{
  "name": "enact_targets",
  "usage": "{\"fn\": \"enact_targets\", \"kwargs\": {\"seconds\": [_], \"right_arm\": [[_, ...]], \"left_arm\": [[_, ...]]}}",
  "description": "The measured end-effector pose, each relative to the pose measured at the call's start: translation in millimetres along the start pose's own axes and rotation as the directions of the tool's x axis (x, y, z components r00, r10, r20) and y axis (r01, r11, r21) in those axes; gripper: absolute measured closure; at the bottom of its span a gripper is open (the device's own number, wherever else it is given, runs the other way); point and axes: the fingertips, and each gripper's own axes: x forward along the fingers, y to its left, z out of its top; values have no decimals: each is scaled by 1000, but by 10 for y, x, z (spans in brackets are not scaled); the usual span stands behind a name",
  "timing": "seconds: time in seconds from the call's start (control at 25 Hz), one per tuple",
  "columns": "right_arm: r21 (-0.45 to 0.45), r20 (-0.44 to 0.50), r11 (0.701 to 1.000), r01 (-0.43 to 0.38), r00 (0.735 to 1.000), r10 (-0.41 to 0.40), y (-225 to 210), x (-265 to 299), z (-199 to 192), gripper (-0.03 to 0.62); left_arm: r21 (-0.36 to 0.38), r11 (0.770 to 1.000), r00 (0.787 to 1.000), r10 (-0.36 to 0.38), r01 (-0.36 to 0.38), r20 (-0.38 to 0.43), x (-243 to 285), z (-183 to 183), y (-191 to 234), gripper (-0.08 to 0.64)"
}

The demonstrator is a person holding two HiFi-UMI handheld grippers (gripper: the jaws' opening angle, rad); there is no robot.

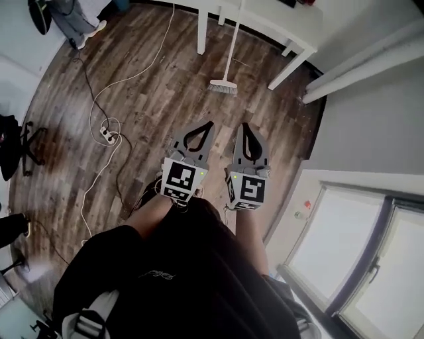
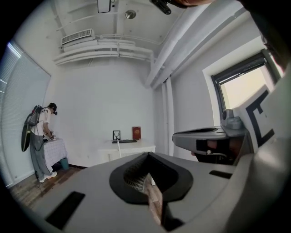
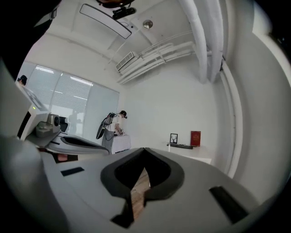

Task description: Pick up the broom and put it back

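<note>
At the far left a person stood by a cloth-covered table. A teal bin sat on the floor beside it; what it held could not be seen. Nearer, a power strip lay on the floor with cables trailing from it.

The left gripper was held out in front of the person, tipped slightly down. Its fingers were pressed together at the tips with nothing between them, and only floor showed through the gap behind.

The broom stood well apart from both grippers, straight ahead on the far side of the room. Its bristle head rested on the floor, and its long handle rose nearly upright, leaning toward the far right against the near edge of the white desk. It fell roughly between the lines of the two grippers. Judging from the head view, neither hand was clearly nearer, though the bristle head sat a little closer to the left gripper's line and the upper handle to the right one's. Either would have to travel forward across open floor and open before closing around the handle.

The right gripper was held level just beside the left one, its fingers likewise closed on nothing. A window ran along the near right wall.
</note>
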Motion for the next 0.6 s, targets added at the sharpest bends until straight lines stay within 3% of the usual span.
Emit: {"fn": "enact_targets", "kwargs": {"seconds": [0.32, 0.6], "right_arm": [[40, -44, 998, -54, 997, 56, 126, 350, -247, 571], [25, -132, 998, -63, 989, 66, -68, 840, -550, 571]], "left_arm": [[-21, 998, 997, 65, -66, -31, 15, -151, 392, 558], [-100, 993, 995, 57, -65, -80, 529, -430, 755, 559]]}}
